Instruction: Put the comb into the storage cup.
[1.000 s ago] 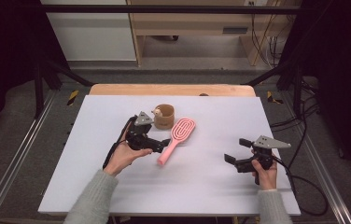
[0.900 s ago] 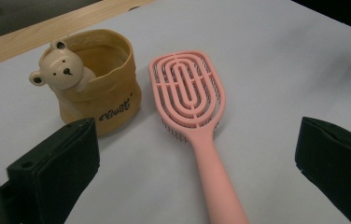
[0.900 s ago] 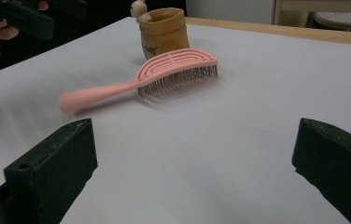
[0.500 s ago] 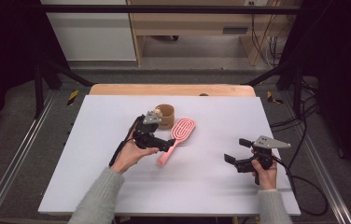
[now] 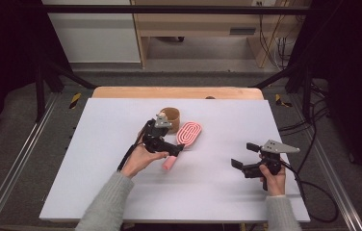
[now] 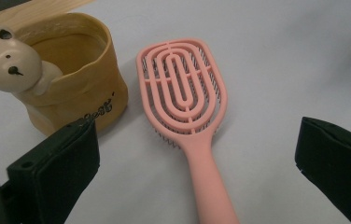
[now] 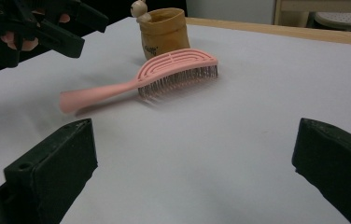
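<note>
A pink paddle hairbrush (image 5: 189, 133) lies bristles down near the middle of the white table (image 5: 97, 144). Its handle points toward the person. Just behind it stands a tan cup (image 5: 172, 117) with a small bear figure (image 6: 5, 65) on its rim. My left gripper (image 5: 176, 140) hovers open over the brush handle. In the left gripper view the brush (image 6: 183, 93) runs up between the wide-apart jaws, with the cup (image 6: 71, 88) to the left. My right gripper (image 5: 241, 155) is held open at the right, empty and aimed at the brush (image 7: 164, 74).
The right gripper view also catches the left gripper (image 7: 47, 28) above the handle end, and the cup (image 7: 164, 30) behind the brush. A wooden strip (image 5: 179, 92) borders the table's far edge. Cables trail off the right side.
My left gripper has moved right, from beside the cup to over the brush handle. The brush, the cup and the right gripper have stayed put.
</note>
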The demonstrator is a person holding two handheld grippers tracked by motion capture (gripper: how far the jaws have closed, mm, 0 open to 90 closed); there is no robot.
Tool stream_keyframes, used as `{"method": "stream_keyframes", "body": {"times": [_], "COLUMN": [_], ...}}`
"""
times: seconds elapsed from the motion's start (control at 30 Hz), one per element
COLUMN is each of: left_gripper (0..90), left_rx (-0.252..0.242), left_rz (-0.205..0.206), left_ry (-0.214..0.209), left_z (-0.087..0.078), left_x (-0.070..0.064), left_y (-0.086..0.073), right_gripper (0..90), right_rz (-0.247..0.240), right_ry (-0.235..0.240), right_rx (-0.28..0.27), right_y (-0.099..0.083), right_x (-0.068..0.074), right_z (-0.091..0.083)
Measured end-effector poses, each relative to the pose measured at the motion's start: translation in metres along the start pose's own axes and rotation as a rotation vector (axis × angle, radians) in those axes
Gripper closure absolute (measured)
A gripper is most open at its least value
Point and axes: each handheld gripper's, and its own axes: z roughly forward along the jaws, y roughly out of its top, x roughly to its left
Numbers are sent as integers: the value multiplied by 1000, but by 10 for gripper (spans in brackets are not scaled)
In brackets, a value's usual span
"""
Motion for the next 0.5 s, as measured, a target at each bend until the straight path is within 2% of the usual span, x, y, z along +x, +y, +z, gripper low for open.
{"method": "stream_keyframes", "body": {"times": [0.5], "left_gripper": [0], "left_rx": [46], "left_rz": [-10], "left_ry": [3], "left_z": [19], "left_x": [-2], "left_y": [-3], "right_gripper": [3], "right_rz": [0], "right_ry": [-1], "right_rx": [0], "right_y": [0], "right_x": [0], "right_z": [0]}}
